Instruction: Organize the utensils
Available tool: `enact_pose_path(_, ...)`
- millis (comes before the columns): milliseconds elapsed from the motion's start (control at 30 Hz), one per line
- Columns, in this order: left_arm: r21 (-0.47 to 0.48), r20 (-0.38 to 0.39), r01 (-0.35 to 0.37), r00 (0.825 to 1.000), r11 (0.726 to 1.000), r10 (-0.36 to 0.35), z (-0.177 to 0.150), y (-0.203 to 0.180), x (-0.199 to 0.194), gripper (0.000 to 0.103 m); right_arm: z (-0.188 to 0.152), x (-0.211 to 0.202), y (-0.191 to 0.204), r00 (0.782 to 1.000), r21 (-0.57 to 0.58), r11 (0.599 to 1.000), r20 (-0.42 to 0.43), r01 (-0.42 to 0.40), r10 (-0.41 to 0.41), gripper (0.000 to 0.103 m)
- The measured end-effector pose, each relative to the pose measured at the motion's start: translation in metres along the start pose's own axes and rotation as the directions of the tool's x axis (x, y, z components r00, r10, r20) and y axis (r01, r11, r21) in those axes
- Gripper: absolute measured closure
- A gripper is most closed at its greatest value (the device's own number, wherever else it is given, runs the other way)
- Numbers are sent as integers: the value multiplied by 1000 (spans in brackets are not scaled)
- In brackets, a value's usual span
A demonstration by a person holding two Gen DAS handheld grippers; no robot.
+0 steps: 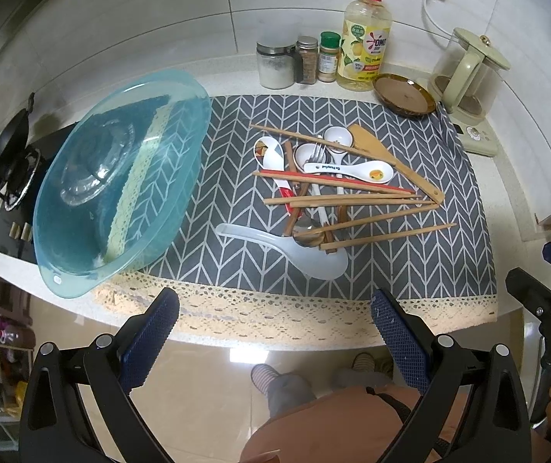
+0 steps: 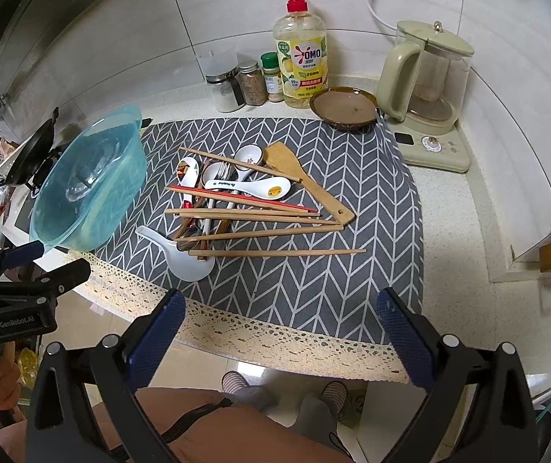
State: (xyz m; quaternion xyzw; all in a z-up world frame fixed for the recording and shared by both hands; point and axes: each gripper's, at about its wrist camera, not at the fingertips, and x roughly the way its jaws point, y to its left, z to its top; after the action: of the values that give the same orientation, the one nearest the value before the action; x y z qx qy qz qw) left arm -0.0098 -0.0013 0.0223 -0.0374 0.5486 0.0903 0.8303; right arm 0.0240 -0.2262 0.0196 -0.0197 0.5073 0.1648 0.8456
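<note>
Left wrist view: the left gripper [image 1: 275, 332] hangs off the counter's front edge, jaws spread wide, holding nothing. The utensil pile [image 1: 337, 189] lies ahead and slightly right, mid-way across the grey mat [image 1: 410, 270]; most chopsticks [image 1: 372, 216] run roughly parallel to that front edge, tips toward the right. A tilted blue basin [image 1: 121, 185] stands at the mat's left end. The right gripper is cropped at the frame's right border. Right wrist view: the right gripper [image 2: 279, 332] is likewise fully open and empty, short of the front edge; the pile sits ahead and left. In my judgement neither gripper is clearly nearer. Spoon handles and a fork [image 2: 222, 173] are partly buried under the chopsticks; exact counts cannot be made out.
</note>
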Motion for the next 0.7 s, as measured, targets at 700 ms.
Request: enact_pose_path(700,29,-20,12,1000,1000,-12,17,3,9,4,11,22,13,999,1,999,-32,38,-38,7)
